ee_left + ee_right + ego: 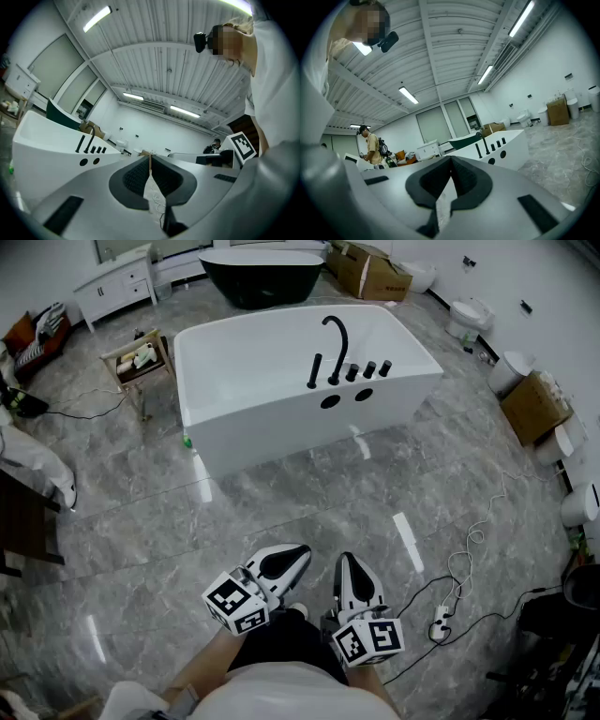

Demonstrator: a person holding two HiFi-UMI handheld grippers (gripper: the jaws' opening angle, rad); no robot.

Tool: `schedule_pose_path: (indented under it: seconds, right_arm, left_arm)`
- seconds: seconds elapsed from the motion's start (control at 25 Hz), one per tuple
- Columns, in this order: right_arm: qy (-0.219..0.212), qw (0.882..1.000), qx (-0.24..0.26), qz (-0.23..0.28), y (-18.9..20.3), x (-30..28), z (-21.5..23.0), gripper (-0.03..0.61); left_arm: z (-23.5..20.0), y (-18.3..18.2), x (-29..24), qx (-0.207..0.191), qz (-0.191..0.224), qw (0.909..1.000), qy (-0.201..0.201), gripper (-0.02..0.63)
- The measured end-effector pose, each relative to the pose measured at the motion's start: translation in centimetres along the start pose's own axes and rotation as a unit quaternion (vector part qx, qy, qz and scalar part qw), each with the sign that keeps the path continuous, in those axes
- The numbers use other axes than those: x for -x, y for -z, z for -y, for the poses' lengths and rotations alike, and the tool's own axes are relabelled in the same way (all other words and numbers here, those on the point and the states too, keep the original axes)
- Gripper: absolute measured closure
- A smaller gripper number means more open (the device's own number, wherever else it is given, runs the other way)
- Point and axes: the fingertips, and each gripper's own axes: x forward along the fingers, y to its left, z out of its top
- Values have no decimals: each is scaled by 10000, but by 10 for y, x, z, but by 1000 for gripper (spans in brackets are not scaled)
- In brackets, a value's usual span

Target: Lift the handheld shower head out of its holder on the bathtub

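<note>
**Grippers idle short of the tub.** Both my grippers hung low over the grey floor [281,502], well apart from the tub [281,432]. I faced its near rim, where the shower head [314,371] stood. My left gripper [300,552] had its jaws pressed together with nothing between them. My right gripper [347,561] was likewise closed tight and empty.

Trouble, as I judged it, lay in the crowding on that rim. The shower head stood just left of the arched spout [336,341], and three knobs [367,370] sat in a row to the spout's right. Jaws opened late, or brought in off line, could have knocked the spout or turned a knob instead of closing round the shower head. A pull at an angle rather than straight up could have jammed it in its holder. A cable [469,563] looped across the floor at my near right and could have snagged a foot on the walk in.

The shower head looked like a slim black stick, upright and shorter than the spout. It rose from the white rim above two round dark holes [345,398] in the tub's near wall. It was slender and looked smooth, so I thought it likely to slip in a loose pinch.
</note>
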Motion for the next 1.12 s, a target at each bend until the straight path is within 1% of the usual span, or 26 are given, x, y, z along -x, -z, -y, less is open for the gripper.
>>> schedule_pose_path:
  seconds: [0.12, 0.28, 0.48, 0.56, 0.76, 0.96, 1.12]
  right_arm:
    - [-70, 10000, 11, -30, 2, 5, -15, 561]
    - [-167, 9998, 81, 33, -2, 3, -31, 561]
    - [-206, 9995, 114, 187, -7, -3, -48, 561]
    - [-178, 9995, 184, 204, -5, -7, -52, 560]
    - [-64, 9987, 215, 461, -10, -13, -58, 560]
    - [110, 9987, 214, 449, -5, -16, -56, 560]
    - [147, 9989, 147, 417, -2, -22, -56, 560]
  left_arm:
    - [14, -10, 11, -258, 74, 9996, 81, 594]
    - [22, -16, 25, -312, 157, 9993, 163, 594]
    - [14, -23, 39, -440, 67, 9988, 179, 594]
    - [9, -24, 45, -496, 53, 9986, 182, 594]
    - [-3, -26, 54, -592, -19, 9979, 254, 594]
    - [-8, -22, 58, -518, -111, 9982, 285, 594]
    - [-18, -19, 60, -388, -175, 9988, 260, 594]
